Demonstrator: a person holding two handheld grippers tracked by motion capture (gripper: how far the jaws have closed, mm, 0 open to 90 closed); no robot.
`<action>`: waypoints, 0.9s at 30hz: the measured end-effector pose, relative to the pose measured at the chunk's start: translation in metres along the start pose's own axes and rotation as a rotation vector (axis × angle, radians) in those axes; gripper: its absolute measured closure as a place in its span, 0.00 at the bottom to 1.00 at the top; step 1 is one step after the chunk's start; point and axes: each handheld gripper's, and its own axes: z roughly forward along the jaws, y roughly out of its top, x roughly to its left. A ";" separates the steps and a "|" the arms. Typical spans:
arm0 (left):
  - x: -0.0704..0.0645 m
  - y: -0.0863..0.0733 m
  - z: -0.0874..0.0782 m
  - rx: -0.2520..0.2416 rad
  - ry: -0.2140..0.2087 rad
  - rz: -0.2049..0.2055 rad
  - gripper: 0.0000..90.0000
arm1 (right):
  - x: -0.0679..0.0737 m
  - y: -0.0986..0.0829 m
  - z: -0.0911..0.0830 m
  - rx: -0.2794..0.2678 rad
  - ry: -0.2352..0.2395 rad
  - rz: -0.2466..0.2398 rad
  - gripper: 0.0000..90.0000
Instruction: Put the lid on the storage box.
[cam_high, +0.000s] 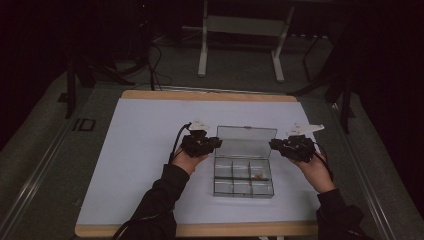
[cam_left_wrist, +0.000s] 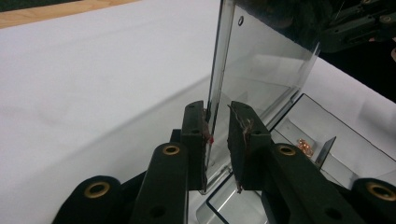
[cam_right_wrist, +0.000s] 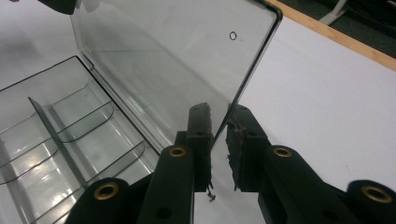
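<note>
Lid (cam_high: 244, 142) of the clear compartment box (cam_high: 243, 178) stands raised mid-desk, long axis running across between both hands. Left gripper (cam_left_wrist: 217, 140) and right gripper (cam_right_wrist: 220, 140) each straddle a side edge, jaws parted, not clamped; copper bits (cam_left_wrist: 305, 146) lie inside.

high view dim, dark surround | gripper views brighter | lid (cam_right_wrist: 177, 60) reflective | near jaws soft

White table sheet (cam_high: 140, 150), wooden table edge (cam_high: 210, 95), grey floor (cam_high: 45, 130), metal stand legs (cam_high: 202, 50)
</note>
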 end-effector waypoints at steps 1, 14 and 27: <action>-0.001 0.000 0.000 0.000 0.001 0.006 0.86 | 0.000 0.000 -0.001 -0.003 0.001 -0.003 0.88; -0.009 -0.006 -0.012 -0.002 -0.003 0.052 0.85 | 0.010 -0.005 -0.010 -0.017 0.014 -0.036 0.89; -0.015 -0.015 -0.021 0.001 -0.011 0.085 0.88 | 0.020 -0.015 -0.018 -0.031 0.021 -0.068 0.89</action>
